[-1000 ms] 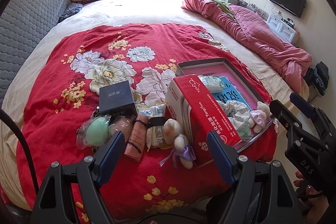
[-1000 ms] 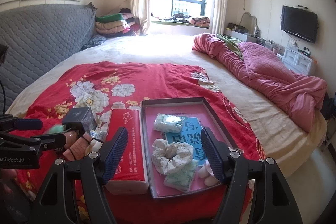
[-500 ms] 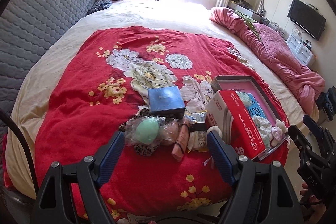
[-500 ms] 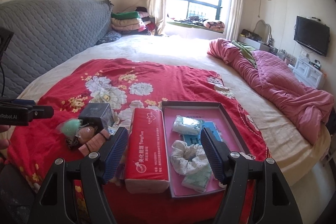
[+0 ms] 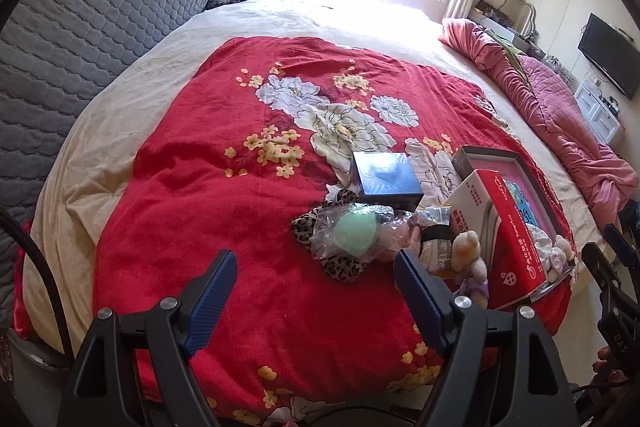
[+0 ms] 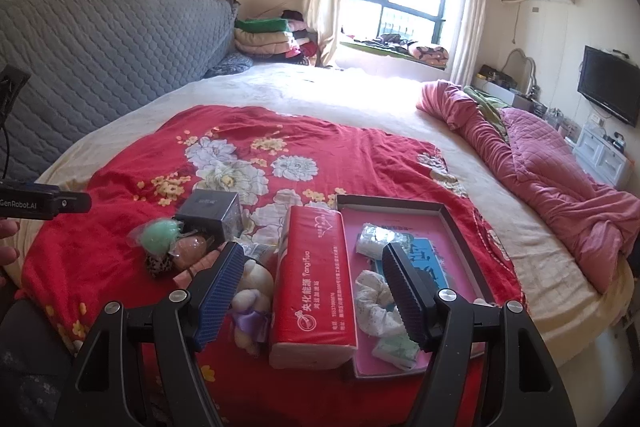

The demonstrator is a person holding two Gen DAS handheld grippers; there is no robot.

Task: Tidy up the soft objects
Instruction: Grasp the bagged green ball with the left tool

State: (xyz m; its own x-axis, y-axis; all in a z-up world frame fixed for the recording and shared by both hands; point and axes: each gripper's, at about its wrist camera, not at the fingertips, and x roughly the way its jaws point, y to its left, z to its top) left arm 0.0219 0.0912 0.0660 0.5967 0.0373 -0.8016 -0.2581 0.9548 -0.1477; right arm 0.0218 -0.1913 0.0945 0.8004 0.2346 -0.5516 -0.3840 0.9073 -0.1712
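A pile of small soft things lies on the red floral blanket [image 5: 224, 211]: a bagged green sponge [image 5: 355, 229], a leopard scrunchie [image 5: 340, 269], a small plush bear [image 5: 466, 249] and a dark box [image 5: 386, 179]. A red tissue pack [image 6: 314, 279] lies beside a pink-lined tray [image 6: 460, 227] holding a white scrunchie [image 6: 374, 301] and small packets. My left gripper [image 5: 316, 303] is open and empty, near the pile's front left. My right gripper [image 6: 312, 297] is open and empty above the tissue pack.
A pink quilt [image 6: 560, 171] is bunched at the bed's right side. A grey padded headboard [image 6: 100, 47] runs along the left. Folded blankets [image 6: 268, 37] are stacked by the window. A TV [image 6: 610, 89] hangs on the right wall.
Both grippers have pulled back and up. The left view has swung left, so the pile and tray now sit at its right. Both stay open and empty.
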